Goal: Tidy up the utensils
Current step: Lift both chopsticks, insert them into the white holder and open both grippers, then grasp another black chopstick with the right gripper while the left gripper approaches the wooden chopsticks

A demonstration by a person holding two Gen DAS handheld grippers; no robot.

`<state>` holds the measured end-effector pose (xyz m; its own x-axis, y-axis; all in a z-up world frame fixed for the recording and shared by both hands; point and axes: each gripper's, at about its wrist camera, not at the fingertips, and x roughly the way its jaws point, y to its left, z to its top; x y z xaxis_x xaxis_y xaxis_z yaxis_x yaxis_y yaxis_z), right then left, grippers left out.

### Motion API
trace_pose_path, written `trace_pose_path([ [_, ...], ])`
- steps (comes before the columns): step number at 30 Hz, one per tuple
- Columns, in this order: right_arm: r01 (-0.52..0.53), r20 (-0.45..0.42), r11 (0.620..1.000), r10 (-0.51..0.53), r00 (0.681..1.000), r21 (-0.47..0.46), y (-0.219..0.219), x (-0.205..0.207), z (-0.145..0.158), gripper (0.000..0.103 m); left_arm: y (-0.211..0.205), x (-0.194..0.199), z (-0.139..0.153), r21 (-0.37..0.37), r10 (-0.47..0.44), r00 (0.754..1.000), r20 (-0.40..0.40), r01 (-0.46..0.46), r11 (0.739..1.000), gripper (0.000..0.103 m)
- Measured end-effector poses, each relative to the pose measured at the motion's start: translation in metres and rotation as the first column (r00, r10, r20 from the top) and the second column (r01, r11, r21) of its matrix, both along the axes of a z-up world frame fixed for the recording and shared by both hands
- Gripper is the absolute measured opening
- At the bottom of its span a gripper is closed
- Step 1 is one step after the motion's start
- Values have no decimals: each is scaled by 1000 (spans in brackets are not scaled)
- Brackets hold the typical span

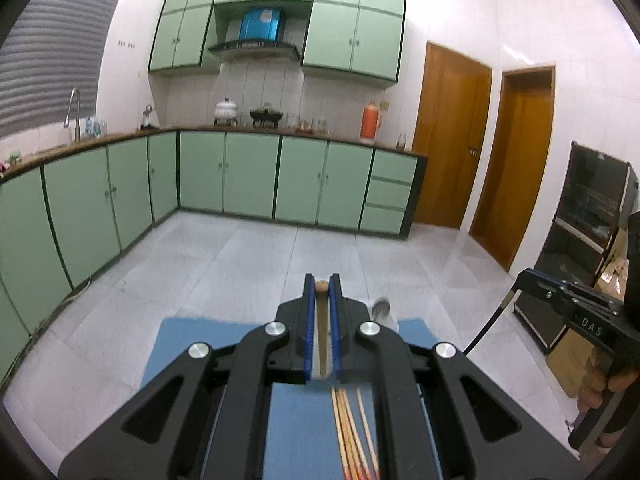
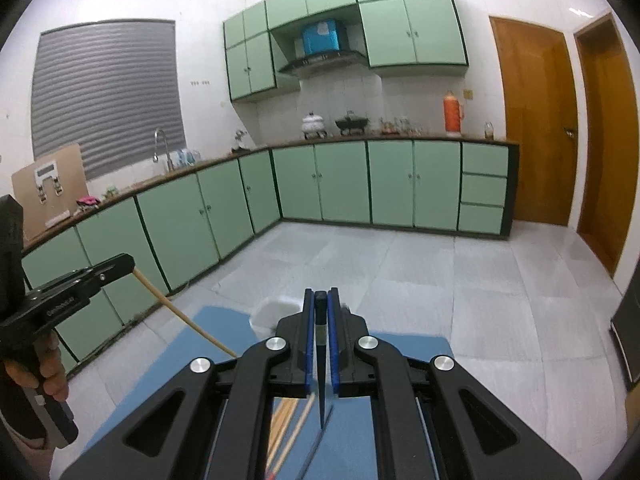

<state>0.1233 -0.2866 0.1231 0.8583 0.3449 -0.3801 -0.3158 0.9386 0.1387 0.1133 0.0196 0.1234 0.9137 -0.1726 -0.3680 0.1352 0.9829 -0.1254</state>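
While both hands hold their loads clear of the blue mat (image 1: 192,344) on the bench, each tongs grips a single utensil by its thick end, which in my judgement keeps the slim tips free to be aimed into a holder. The left tongs (image 1: 322,284) is closed tight on a pale wooden chopstick (image 1: 322,320), whose rounded butt shows just past the blue pads, while its shaft hangs back and down towards the bench. The right tongs (image 2: 321,300) is likewise clamped on a dark chopstick (image 2: 321,360), its black butt between the pads and its point above the mat. Several more wooden chopsticks (image 1: 352,432) lie together on the mat beneath the tongs, near its near edge, so sorting looks unfinished. A white container (image 2: 276,312) stands at the far edge of the mat, a likely destination. In the left view the side of the right tongs bears the letters "DAS"; the marking on the left tool is too blurred to read.
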Motion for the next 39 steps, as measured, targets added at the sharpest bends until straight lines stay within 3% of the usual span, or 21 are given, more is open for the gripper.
trace_pose_path([
  [6, 0, 78, 999, -3, 997, 33, 10, 30, 37, 6, -14, 29, 33, 9, 9, 996, 94, -10, 1000, 6],
  [12, 9, 120, 999, -14, 993, 46, 22, 71, 51, 6, -31, 71, 29, 40, -7, 996, 84, 3, 999, 6],
  [17, 12, 110, 1000, -15, 994, 26, 35, 108, 34, 6, -36, 100, 9, 55, -22, 999, 47, 19, 998, 6],
  [21, 12, 59, 1000, -11, 998, -11, 45, 133, 3, 6, -39, 124, -11, 56, -30, 1000, -3, 30, 998, 6],
  [33, -34, -67, 999, 35, 997, 18, 41, 126, -62, 8, -24, 147, -67, 49, -35, 991, -126, 41, 998, 10],
  [34, -33, -65, 999, 35, 997, 19, 40, 122, -64, 14, -22, 144, -70, 47, -39, 991, -128, 45, 998, 13],
  [36, -33, -60, 999, 34, 998, 23, 36, 114, -65, 25, -19, 138, -71, 45, -38, 992, -122, 44, 998, 35],
  [38, -19, -49, 1000, 20, 999, 23, 31, 101, -65, 50, -14, 127, -72, 44, -35, 994, -107, 40, 998, 43],
  [39, -15, -43, 1000, 16, 999, 25, 28, 98, -65, 56, -13, 123, -71, 44, -35, 994, -103, 40, 998, 48],
])
